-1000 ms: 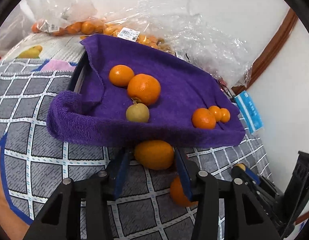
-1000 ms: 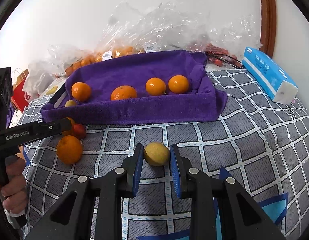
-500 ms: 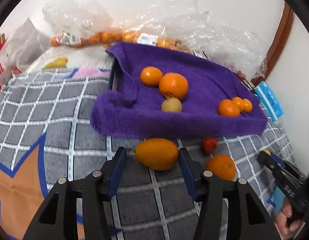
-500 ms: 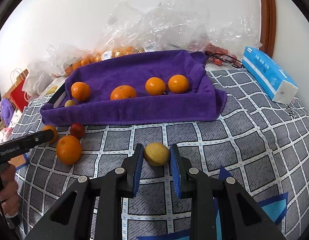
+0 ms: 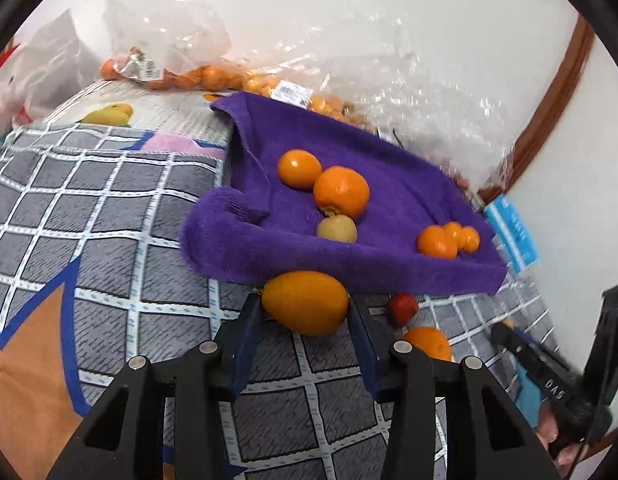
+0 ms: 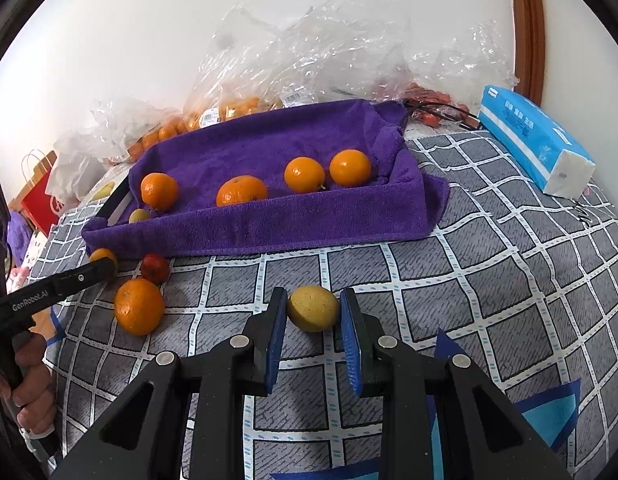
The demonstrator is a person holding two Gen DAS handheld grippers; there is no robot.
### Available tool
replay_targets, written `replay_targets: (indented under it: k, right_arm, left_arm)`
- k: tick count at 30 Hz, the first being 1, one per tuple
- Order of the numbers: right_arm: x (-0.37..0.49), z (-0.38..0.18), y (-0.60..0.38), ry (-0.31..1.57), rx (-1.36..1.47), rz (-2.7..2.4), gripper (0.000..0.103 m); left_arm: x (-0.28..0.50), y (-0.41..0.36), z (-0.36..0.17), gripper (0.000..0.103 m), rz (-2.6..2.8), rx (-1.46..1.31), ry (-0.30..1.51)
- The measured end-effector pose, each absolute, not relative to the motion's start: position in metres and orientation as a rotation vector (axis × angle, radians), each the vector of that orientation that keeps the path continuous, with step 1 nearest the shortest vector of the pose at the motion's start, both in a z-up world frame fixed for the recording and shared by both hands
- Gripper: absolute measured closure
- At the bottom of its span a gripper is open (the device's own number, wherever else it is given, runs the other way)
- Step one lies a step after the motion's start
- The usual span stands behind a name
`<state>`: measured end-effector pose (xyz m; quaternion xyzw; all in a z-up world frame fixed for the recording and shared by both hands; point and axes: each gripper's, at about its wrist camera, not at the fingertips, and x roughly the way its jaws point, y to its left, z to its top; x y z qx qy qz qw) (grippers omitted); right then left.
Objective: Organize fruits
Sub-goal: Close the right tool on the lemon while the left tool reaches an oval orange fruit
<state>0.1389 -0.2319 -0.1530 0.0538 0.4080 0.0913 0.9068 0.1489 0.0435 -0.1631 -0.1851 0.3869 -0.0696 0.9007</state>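
White wall and crinkled plastic bags (image 6: 309,44) back a checked bedspread (image 6: 489,264) carrying a purple towel-lined tray (image 6: 269,220) of oranges. Just before the tray's near-left corner, the left gripper (image 5: 305,312) has been closing on a long orange fruit (image 5: 305,302); firm and smooth, it looks best held across its middle. The right gripper (image 6: 313,316) clamps a small yellow fruit (image 6: 313,308), light and easily bruised.

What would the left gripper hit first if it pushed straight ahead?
Holding the oval orange fruit, the left gripper would likely meet the purple towel's front edge first; depth is unclear.
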Motion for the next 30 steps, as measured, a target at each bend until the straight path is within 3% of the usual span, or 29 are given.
replay_targets:
  k: [30]
  right_arm:
    - [0.123, -0.138, -0.233, 0.724, 0.136, 0.225, 0.076]
  left_arm:
    - [0.112, 0.034, -0.132, 0.062, -0.094, -0.258, 0.588]
